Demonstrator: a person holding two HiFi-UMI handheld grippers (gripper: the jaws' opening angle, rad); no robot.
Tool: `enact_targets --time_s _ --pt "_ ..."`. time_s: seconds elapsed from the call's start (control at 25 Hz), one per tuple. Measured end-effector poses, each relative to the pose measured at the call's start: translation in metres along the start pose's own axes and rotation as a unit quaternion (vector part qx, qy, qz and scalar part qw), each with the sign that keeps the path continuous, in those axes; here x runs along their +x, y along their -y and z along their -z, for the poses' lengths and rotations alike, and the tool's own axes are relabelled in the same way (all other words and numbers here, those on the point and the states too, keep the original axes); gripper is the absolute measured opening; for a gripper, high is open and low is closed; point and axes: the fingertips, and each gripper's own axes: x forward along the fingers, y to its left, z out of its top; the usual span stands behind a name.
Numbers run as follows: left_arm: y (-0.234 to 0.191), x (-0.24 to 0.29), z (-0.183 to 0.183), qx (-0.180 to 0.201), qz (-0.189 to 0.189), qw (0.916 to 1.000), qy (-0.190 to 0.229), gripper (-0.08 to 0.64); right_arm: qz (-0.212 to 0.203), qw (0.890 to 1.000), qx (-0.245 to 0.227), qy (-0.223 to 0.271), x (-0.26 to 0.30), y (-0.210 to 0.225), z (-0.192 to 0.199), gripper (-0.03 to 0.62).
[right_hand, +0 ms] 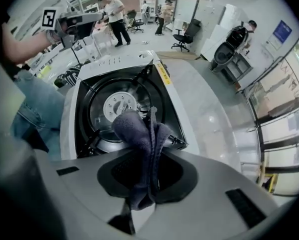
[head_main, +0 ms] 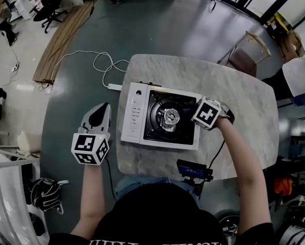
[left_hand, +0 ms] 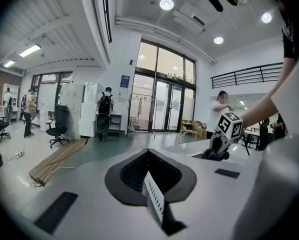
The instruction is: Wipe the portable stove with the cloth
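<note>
On the table (head_main: pixel 244 111) centre: stove (head_main: pixel 160 117). Right gripper (right_hand: pixel 144 151) pinches the dark cloth (right_hand: pixel 134 129) at the burner well's right edge. Left gripper (left_hand: pixel 152 186) jaws together, empty, off the table's left. Wiping seems barely begun; white panel likely still to do.

Your marble bench (head_main: pixel 244 106) stands on a grey floor (head_main: pixel 183 29). At its 11 o'clock, a white cable (head_main: pixel 99 65) loops to a power strip (head_main: pixel 115 87), with wooden planks (head_main: pixel 66 34) farther out. A chair (head_main: pixel 247 55) stands at 1 o'clock. A blue-screened device (head_main: pixel 193 170) sits at the bench's 6 o'clock edge.
</note>
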Motion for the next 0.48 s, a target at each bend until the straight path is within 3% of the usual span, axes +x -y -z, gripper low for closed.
enact_targets --time_s 0.16,0.28,0.4,0.48 --pt "-0.002 -0.003 0.002 -0.002 -0.005 1.0 0.001 0.012 0.024 0.998 -0.052 -0.007 0.0 0.001 -0.002 0.077" --pt "0.0 -0.005 0.001 -0.002 -0.005 1.0 0.002 0.012 0.016 0.998 -0.054 -0.012 -0.006 -0.002 0.001 0.077" --pt "-0.001 -0.005 0.002 -0.003 -0.007 1.0 0.004 0.011 0.007 1.0 -0.024 0.014 -0.024 0.0 -0.007 0.077" --pt "-0.002 -0.005 0.003 -0.004 -0.007 1.0 0.005 0.011 0.006 0.996 0.054 0.07 -0.04 0.011 -0.023 0.077"
